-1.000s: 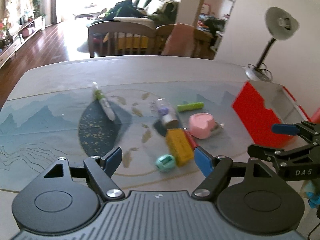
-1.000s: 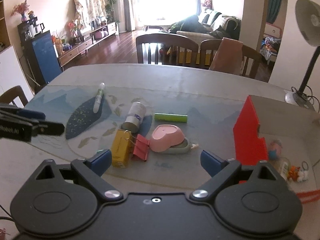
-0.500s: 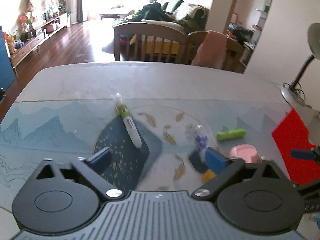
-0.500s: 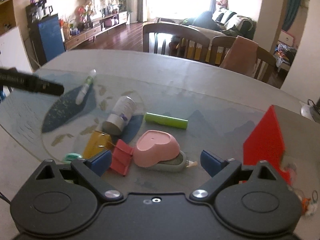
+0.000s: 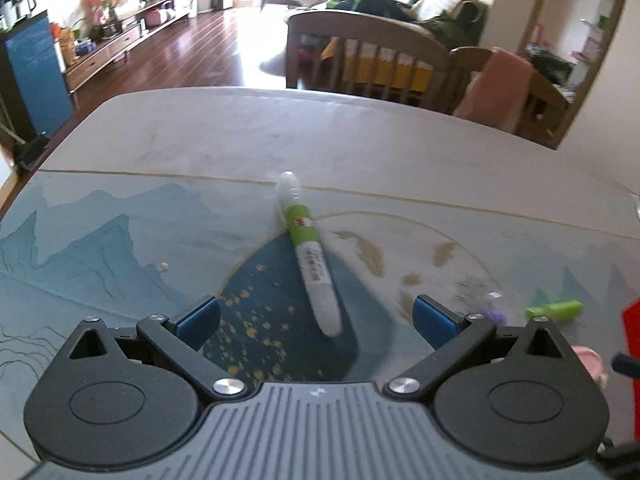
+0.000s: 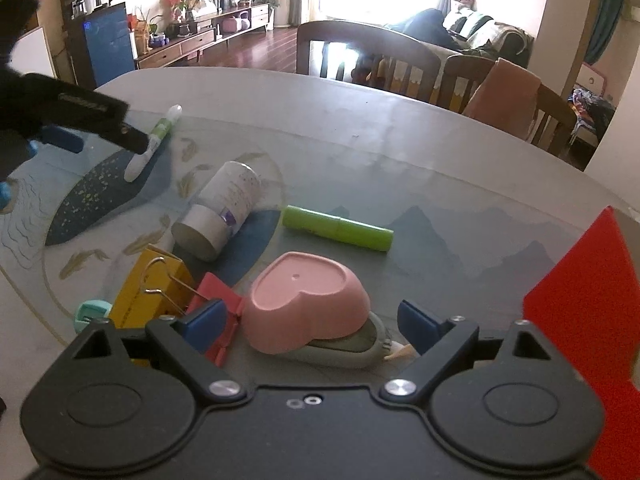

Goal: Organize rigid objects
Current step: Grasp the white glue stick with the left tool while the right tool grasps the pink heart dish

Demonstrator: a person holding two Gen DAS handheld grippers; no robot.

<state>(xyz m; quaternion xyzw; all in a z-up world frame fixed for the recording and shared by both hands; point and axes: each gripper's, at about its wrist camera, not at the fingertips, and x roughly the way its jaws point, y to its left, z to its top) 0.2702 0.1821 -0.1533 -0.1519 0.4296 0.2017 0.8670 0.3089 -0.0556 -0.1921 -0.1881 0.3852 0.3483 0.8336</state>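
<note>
Here the left gripper (image 5: 316,314) stands with its blue-padded jaws spread wide and nothing between the pads, and the white marker pen with a green label (image 5: 310,254) lies just ahead of the gap on the dark blue patch of the printed table mat (image 5: 100,248). The right gripper (image 6: 310,322), whose jaws have just been closing a little, is likewise wide and grips nothing; the pink heart-shaped dish (image 6: 306,300) sits upside down between its fingers, with the lime-green tube (image 6: 338,228) beyond it, the red binder clip (image 6: 216,320) and yellow box (image 6: 148,292) by its left finger, and the red box (image 6: 584,300) off to its right.
</note>
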